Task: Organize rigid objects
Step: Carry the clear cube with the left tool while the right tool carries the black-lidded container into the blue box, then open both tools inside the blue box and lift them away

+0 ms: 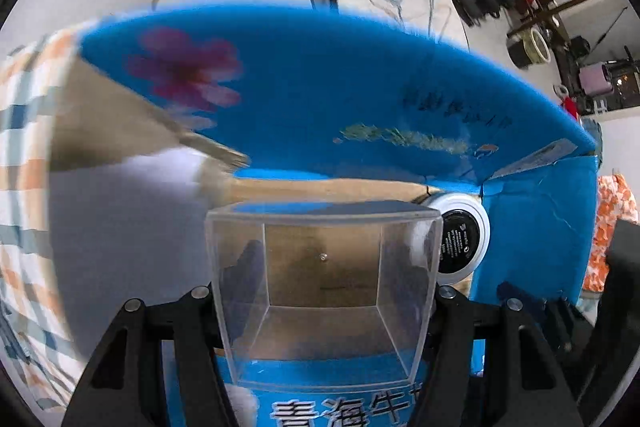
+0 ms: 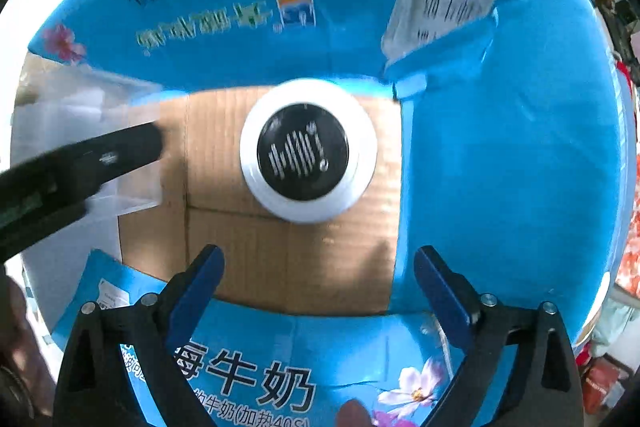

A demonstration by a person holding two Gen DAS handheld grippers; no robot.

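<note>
Currently: clear rigid plastic box (image 1: 320,291), square-walled, clamped in left gripper (image 1: 320,307) at lower centre, over corrugated brown floor of blue carton (image 1: 360,87). Right gripper (image 2: 318,267) spread wide, holding nothing; round white disc with black centre (image 2: 308,155) mid-frame, lying flat just above fingertips.

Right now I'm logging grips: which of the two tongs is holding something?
The left tongs, clamped on the clear plastic box; the right tongs stand open above the white jar.
</note>
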